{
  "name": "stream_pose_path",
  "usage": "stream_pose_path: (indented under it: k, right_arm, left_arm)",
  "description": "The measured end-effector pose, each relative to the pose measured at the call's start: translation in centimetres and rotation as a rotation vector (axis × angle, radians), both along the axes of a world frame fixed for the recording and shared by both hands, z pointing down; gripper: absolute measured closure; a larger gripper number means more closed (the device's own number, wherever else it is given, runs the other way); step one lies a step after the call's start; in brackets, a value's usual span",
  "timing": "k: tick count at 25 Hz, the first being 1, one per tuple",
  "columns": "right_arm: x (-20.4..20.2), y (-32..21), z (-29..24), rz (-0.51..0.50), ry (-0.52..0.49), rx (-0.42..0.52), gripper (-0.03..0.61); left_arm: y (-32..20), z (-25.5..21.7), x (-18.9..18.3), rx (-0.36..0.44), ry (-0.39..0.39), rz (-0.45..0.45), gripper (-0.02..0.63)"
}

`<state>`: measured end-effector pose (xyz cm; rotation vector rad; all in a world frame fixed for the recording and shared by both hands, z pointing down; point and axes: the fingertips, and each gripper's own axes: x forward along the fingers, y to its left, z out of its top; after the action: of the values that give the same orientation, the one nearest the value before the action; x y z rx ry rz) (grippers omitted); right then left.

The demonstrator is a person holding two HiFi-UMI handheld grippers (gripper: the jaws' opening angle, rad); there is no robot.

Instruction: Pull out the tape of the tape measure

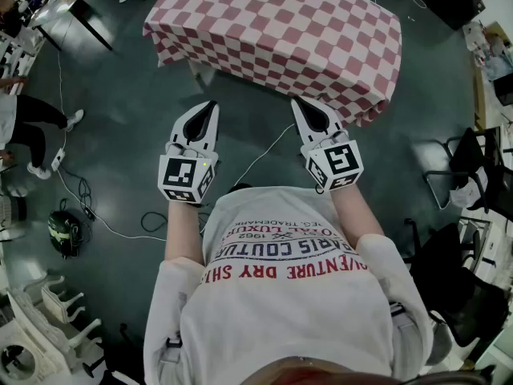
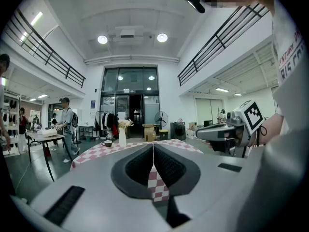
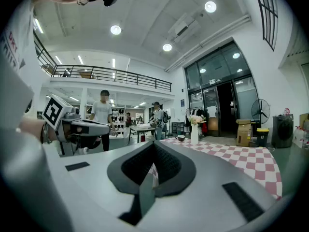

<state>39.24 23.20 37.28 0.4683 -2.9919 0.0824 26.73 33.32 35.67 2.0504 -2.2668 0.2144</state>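
Fingers (image 2: 137,166) of the left gripper (image 1: 212,104) are pressed together with nothing between them, and the right gripper (image 1: 297,101) is closed and empty in the same way. Both are held side by side in the air, just short of the near edge of the table (image 1: 272,30) with its red-and-white checked cloth, and point toward it. A white vase of flowers (image 2: 122,134) and a cup (image 2: 107,143) stand toward the far edge. No view shows the tape measure.

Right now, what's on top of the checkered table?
A white vase of flowers and a small cup stand at its far end; nothing else shows. The cloth covers the tabletop itself.
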Motion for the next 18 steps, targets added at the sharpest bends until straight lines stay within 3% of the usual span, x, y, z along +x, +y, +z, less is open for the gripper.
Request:
stream_pose_path:
  k: [14, 18]
  right_arm:
    - [-0.2, -1.5, 1.1, -0.008, 0.008, -0.015, 0.551]
    - [-0.1, -2.4, 1.0, 0.025, -0.034, -0.038, 0.549]
  left_arm:
    - [-1.3, 1.0, -0.4, -0.005, 0.015, -0.008, 0.595]
    - [-1.6, 1.2, -0.7, 0.002, 0.032, -0.025, 0.595]
